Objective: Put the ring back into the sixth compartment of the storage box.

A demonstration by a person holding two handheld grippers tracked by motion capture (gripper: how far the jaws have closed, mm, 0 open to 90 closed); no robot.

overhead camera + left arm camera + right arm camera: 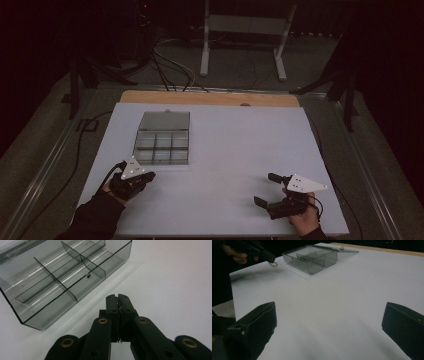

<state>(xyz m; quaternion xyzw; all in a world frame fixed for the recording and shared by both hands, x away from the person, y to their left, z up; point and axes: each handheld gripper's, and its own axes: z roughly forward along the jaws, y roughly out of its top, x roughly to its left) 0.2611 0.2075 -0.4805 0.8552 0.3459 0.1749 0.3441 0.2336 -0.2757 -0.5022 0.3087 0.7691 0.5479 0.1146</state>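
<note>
The left gripper sits closest to the lens in its own view, its 2 black jaws pressed together on a small thin wiry piece; the right gripper view shows that piece as a pale loop hanging at the jaw tips, too small to identify. The clear compartment box lies just ahead of those tips, lid open toward the far edge of the white table, with 6 cells in 2 rows of 3. In the left gripper view the box runs diagonally, its long axis slanting from lower left to upper right, and its near wall stands between the jaws and the cells. A tiny dark speck rests in one cell. The left hand is plainly the nearer one; the right gripper rests well apart at the table's right side, jaws spread wide and empty. The coming move probably calls for lifting the piece over that near wall into a cell.
</note>
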